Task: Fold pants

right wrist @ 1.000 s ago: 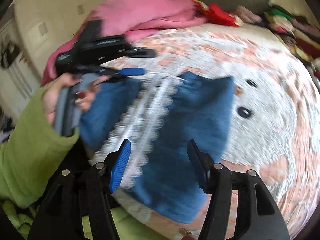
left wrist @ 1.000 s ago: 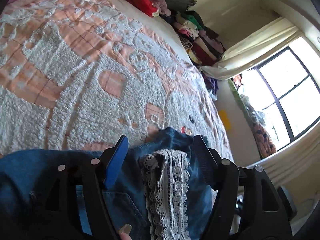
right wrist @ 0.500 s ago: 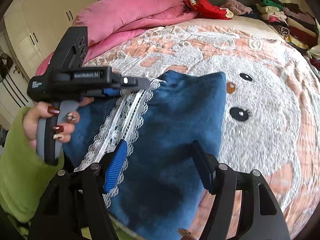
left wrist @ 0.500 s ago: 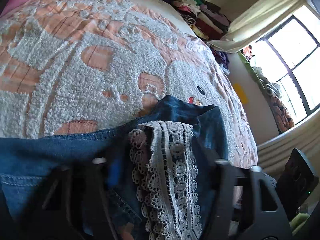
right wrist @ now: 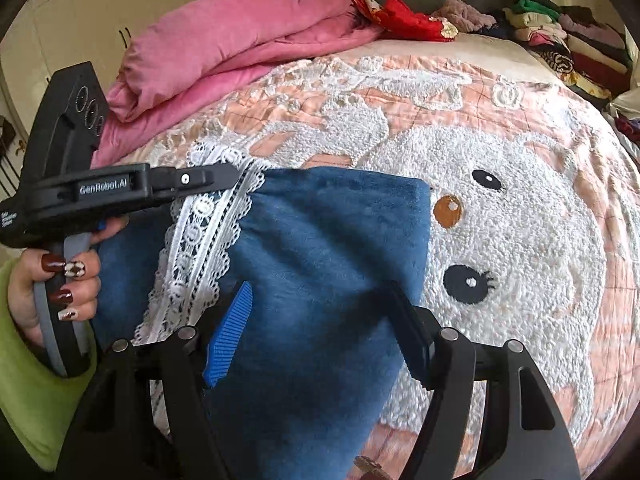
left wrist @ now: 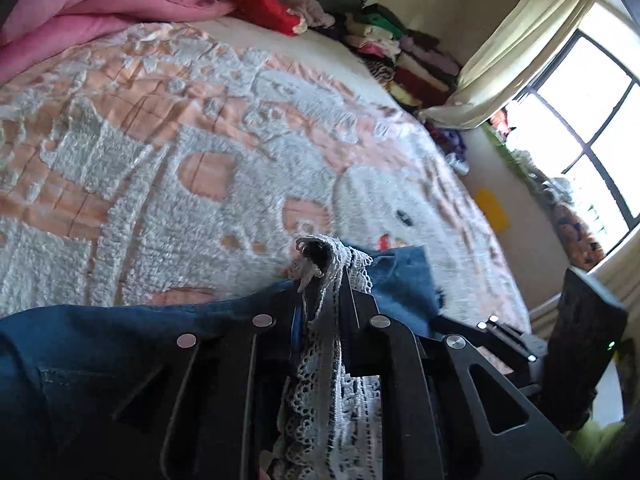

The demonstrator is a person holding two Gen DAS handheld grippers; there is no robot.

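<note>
1. Pants (right wrist: 320,264): blue denim with a white lace strip (right wrist: 200,248), lying on the bedspread (right wrist: 520,240) near its front edge.
2. Left gripper (left wrist: 334,276): jaws just closed, now pinching the lace strip at the upper hem; held by a hand (right wrist: 60,280) in a green sleeve (right wrist: 24,380).
3. Right gripper (right wrist: 328,328): jaws just widened, spread above the denim, nothing pinched.
4. Pink quilt (right wrist: 224,40): bunched at the bed's far side.
5. Folded clothes (right wrist: 560,36): stacked along the far right edge.
</note>
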